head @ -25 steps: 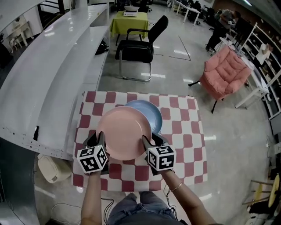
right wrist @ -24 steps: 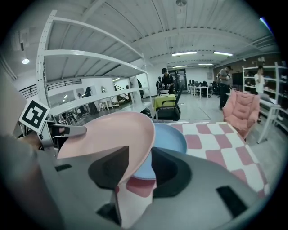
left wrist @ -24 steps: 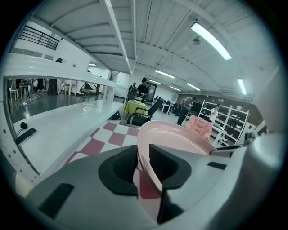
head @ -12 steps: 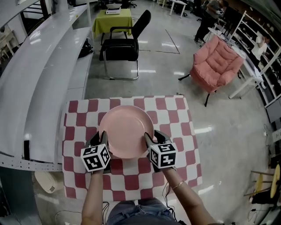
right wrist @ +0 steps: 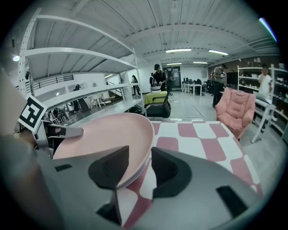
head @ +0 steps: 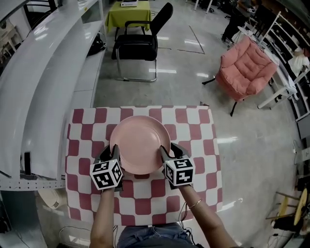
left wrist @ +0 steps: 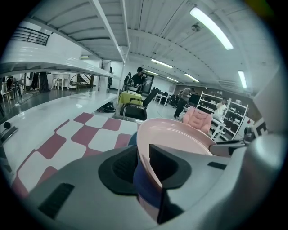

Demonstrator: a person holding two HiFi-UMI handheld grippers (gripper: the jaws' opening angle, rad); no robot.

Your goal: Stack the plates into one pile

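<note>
A pink plate (head: 139, 143) hangs over the middle of the red-and-white checked table (head: 193, 121). My left gripper (head: 110, 154) is shut on its left rim and my right gripper (head: 167, 152) is shut on its right rim. In the left gripper view the pink plate (left wrist: 180, 139) passes between the jaws of the left gripper (left wrist: 144, 166), and a blue plate (left wrist: 143, 186) shows just under it. The right gripper view shows the pink plate's (right wrist: 108, 134) rim pinched between the jaws of the right gripper (right wrist: 139, 166). From the head view the blue plate is hidden beneath the pink one.
A long white counter (head: 43, 72) runs along the table's left side. Beyond the table stand a black chair (head: 140, 46), a small green table (head: 127, 12) and a pink armchair (head: 244, 68). White shelving (head: 290, 58) lines the right.
Both grippers carried the pink plate forward and slightly down. It now covers the blue plate, which showed behind it a second ago.
</note>
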